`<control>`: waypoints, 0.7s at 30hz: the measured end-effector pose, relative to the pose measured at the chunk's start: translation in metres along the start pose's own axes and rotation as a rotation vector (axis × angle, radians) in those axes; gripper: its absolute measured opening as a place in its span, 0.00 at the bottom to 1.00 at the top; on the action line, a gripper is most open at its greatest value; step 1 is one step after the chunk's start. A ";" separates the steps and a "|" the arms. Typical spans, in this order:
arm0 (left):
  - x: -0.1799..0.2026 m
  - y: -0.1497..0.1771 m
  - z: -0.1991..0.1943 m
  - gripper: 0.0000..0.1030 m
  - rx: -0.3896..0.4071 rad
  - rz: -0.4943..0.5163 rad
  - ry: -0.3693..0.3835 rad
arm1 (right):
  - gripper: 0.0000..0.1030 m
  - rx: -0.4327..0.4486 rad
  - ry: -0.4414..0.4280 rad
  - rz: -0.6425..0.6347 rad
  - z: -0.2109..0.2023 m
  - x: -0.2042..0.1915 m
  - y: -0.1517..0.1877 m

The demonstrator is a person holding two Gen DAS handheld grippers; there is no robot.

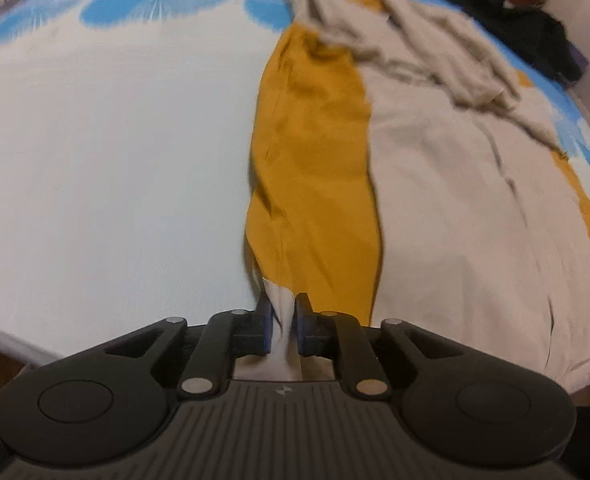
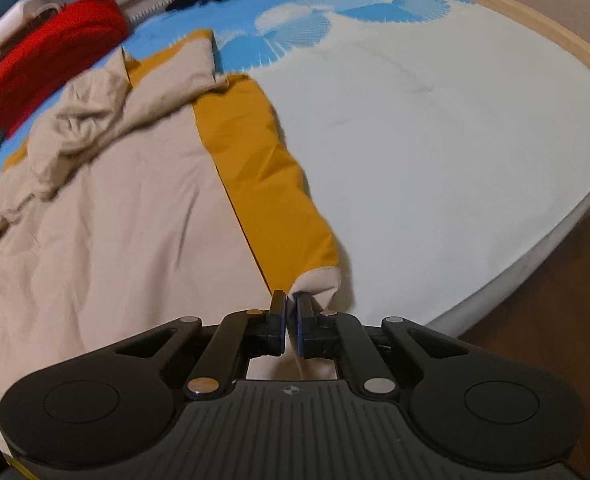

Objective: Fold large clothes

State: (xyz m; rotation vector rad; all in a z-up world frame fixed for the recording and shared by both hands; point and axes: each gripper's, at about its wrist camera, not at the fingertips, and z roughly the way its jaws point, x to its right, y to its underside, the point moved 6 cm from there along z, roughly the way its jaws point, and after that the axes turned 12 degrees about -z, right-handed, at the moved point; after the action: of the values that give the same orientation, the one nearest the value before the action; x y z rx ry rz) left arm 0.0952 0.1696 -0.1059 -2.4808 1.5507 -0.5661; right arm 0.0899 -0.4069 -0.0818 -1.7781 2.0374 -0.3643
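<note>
Two grippers, left (image 1: 283, 312) and right (image 2: 291, 312), fingers pinching one beige-mustard garment (image 1: 447, 184) on bed (image 1: 115, 160).

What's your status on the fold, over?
Left gripper and right gripper both shut on mustard-and-beige garment. Mustard edge lifted off bed. Nothing blocking.

A mustard-and-beige garment (image 1: 435, 200) lies spread on the bed, top rumpled.

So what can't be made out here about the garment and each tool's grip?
- Left tool: cloth runs behind its body; amount pinched hidden, left wrist view.
- Right tool: likewise, right wrist view.
- Yellow-and-beige garment: type unclear; bunched far end blurred, right edge cut off.
- Dark clothes pile: blurred, at the frame edge.
</note>
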 end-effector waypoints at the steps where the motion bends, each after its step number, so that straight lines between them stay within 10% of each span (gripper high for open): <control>1: 0.000 0.001 0.003 0.18 -0.007 0.013 -0.024 | 0.06 -0.008 0.008 0.005 0.002 0.000 0.001; 12: 0.009 -0.005 -0.018 0.03 0.066 0.056 0.024 | 0.01 0.057 0.010 -0.002 -0.011 -0.005 -0.003; 21: 0.018 -0.037 -0.129 0.01 0.326 0.055 0.233 | 0.00 0.306 -0.240 -0.027 -0.098 -0.049 -0.044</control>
State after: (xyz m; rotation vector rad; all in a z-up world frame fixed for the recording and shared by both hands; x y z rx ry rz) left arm 0.0820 0.1784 0.0287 -2.1844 1.4565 -1.0388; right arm 0.0878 -0.3726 0.0315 -1.5801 1.6927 -0.4233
